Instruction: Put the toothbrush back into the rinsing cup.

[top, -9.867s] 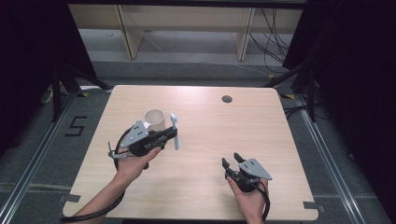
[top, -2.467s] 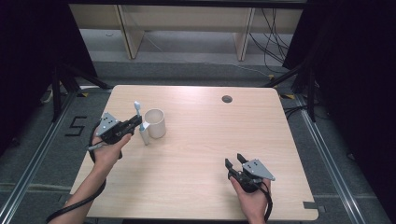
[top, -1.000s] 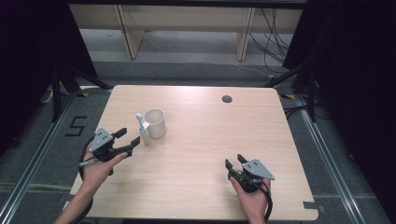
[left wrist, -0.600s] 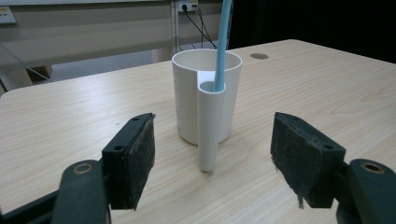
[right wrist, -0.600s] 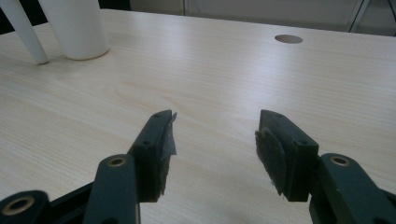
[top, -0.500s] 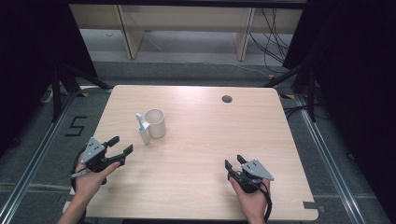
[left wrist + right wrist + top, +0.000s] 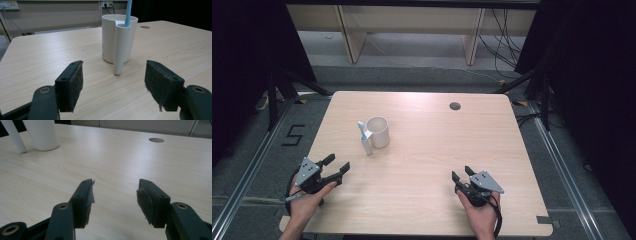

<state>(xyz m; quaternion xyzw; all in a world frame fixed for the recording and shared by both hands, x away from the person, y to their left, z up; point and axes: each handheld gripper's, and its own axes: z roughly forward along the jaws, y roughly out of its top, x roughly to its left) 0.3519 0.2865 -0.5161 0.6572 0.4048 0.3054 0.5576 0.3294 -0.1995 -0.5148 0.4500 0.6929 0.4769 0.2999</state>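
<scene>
The left gripper [image 7: 113, 81] sits low over the table [image 7: 427, 150] with its jaws spread wide and nothing between them — the white cup [image 7: 117, 37] stands straight ahead of it, well apart, a light-blue stick [image 7: 128, 12] rising from its side tube. The right gripper [image 7: 115, 195] rests gaping too, empty, the cup far off to its front left.

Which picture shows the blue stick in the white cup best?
The left gripper view: the blue stick rises close up from the side tube of the white cup. The high view shows it small, beside the cup. The right gripper view catches just the cup's base and tube.
</scene>
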